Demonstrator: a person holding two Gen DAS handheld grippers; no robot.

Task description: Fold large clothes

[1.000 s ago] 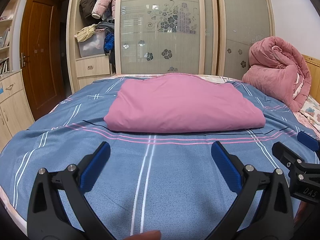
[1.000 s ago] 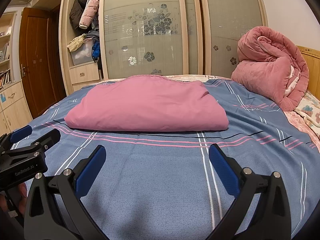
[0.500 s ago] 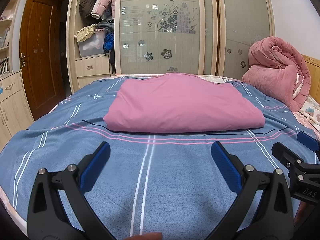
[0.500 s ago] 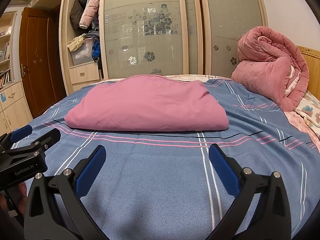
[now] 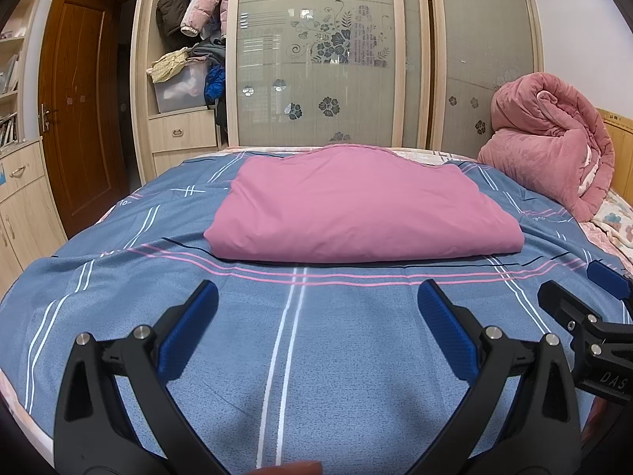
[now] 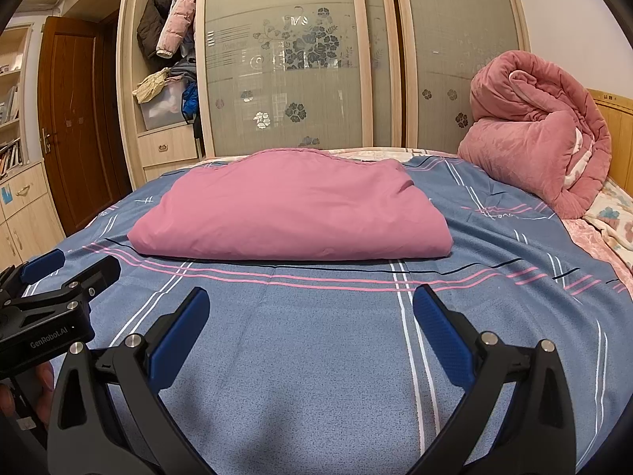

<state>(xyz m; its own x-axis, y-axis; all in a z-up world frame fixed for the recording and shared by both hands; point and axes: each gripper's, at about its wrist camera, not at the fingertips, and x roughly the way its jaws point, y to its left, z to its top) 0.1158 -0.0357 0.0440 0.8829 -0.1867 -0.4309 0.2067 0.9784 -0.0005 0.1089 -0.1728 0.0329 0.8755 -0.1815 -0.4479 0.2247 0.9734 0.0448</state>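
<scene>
A pink cloth (image 5: 356, 209) lies folded into a thick rectangle on the blue striped bed sheet (image 5: 292, 356); it also shows in the right wrist view (image 6: 289, 213). My left gripper (image 5: 316, 301) is open and empty, hovering over the sheet short of the cloth's near edge. My right gripper (image 6: 310, 304) is also open and empty, at the same distance from the cloth. Each gripper shows at the edge of the other's view, the right one (image 5: 593, 320) and the left one (image 6: 51, 297).
A rolled pink quilt (image 5: 550, 158) sits at the bed's right by the wooden headboard (image 5: 617, 146). A wardrobe with frosted sliding doors (image 5: 328, 59) stands behind the bed, its open shelves holding clothes (image 5: 190, 51). A brown door (image 5: 75, 118) is at left.
</scene>
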